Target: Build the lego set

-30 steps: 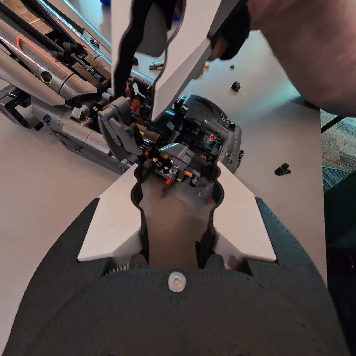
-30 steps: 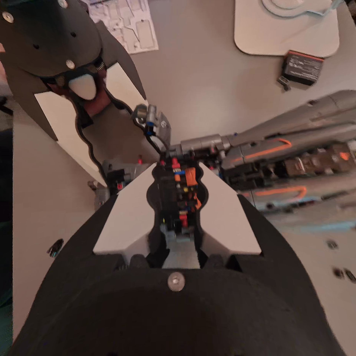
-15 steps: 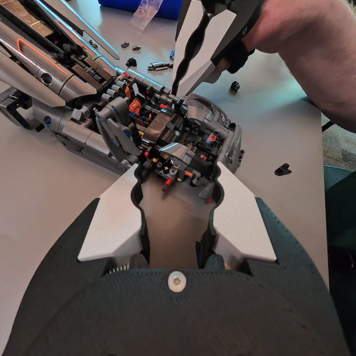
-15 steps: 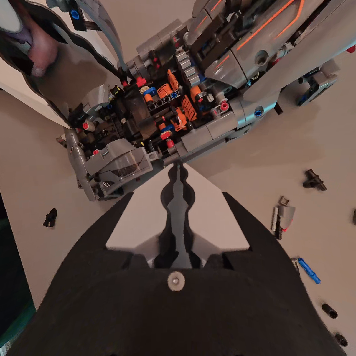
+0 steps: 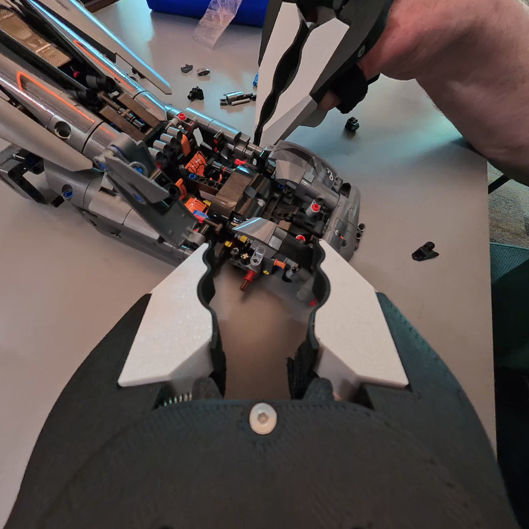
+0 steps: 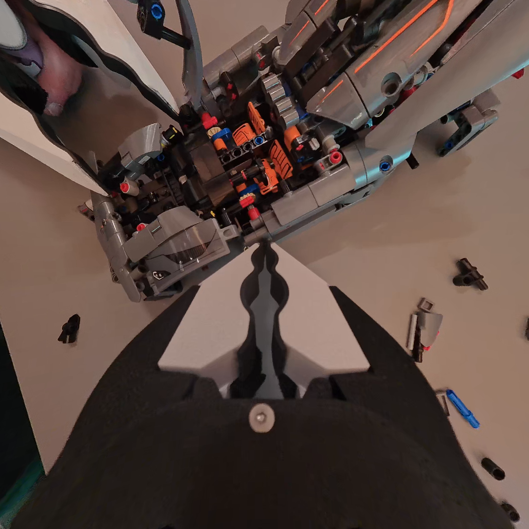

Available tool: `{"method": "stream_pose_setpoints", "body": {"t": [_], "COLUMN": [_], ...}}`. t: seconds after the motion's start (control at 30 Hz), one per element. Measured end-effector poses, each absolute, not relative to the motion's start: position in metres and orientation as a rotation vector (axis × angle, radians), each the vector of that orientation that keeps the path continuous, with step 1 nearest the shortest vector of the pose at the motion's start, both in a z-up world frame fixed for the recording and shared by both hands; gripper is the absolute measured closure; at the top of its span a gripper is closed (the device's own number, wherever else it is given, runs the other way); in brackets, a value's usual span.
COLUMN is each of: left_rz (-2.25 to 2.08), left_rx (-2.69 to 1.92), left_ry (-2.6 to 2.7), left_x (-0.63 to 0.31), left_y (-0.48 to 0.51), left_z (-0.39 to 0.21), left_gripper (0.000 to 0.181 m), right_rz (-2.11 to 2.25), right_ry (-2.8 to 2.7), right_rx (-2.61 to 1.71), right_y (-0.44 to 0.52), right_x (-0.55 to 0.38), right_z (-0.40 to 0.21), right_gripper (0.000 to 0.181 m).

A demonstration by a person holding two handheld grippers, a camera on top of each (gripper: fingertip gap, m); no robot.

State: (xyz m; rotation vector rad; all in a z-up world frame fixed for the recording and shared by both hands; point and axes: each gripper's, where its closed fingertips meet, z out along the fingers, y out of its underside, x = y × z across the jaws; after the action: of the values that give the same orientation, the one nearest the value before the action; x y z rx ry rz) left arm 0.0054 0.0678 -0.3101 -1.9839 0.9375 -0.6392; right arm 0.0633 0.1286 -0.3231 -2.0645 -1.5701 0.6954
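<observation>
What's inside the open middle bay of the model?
Inside the model sit orange seats, a black holed beam and a grey gear. Deeper layers are hidden.

Glossy grey plastic lego model (image 5: pixel 177 183), smooth matt table (image 5: pixel 400 183), rough textured black gripper body, matt white fingers (image 5: pixel 177 320)

I seem to be working in an office or meeting room. In front of me is a plain pale table (image 5: pixel 400 200) with a smooth top and a straight right edge; past that edge I see low speckled carpet (image 5: pixel 509 206), the kind laid in offices, and part of a teal mesh chair (image 5: pixel 506 257). At the far edge of the table lie a blue box (image 5: pixel 206 8) and a clear plastic bag (image 5: pixel 214 23). Small loose building pieces (image 5: pixel 236 97) are scattered over the tabletop.
</observation>
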Motion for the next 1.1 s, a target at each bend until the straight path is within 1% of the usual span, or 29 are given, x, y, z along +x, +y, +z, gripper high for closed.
{"method": "stream_pose_setpoints", "body": {"t": [0.37, 0.7, 0.83, 0.9, 0.97, 1.03, 1.1], "left_rz": [-0.614, -0.64, -0.589, -0.527, -0.428, -0.194, 0.063], "left_rx": [-1.966, -1.908, -1.922, -1.916, -1.898, -1.815, -1.704], "left_ry": [0.956, 0.861, 0.861, 0.862, 0.881, 0.966, 1.102], "left_x": [0.004, -0.028, -0.031, -0.035, -0.038, -0.042, -0.04], "left_y": [0.067, 0.073, 0.092, 0.102, 0.109, 0.114, 0.116], "left_z": [-0.309, -0.283, -0.279, -0.276, -0.272, -0.265, -0.26], "left_gripper": [0.115, 0.108, 0.115, 0.119, 0.118, 0.118, 0.122], "right_rz": [0.706, 0.727, 0.725, 0.723, 0.7, 0.694, 0.684], "right_ry": [-1.573, -1.57, -1.587, -1.592, -1.592, -1.593, -1.596], "right_rx": [-2.054, -2.024, -2.022, -2.014, -1.995, -1.975, -1.976], "right_y": [0.131, 0.132, 0.132, 0.132, 0.135, 0.136, 0.137], "right_x": [0.063, 0.061, 0.061, 0.06, 0.061, 0.061, 0.062], "right_z": [-0.323, -0.321, -0.325, -0.326, -0.324, -0.322, -0.324], "right_gripper": [0.181, 0.181, 0.181, 0.181, 0.181, 0.181, 0.181]}}
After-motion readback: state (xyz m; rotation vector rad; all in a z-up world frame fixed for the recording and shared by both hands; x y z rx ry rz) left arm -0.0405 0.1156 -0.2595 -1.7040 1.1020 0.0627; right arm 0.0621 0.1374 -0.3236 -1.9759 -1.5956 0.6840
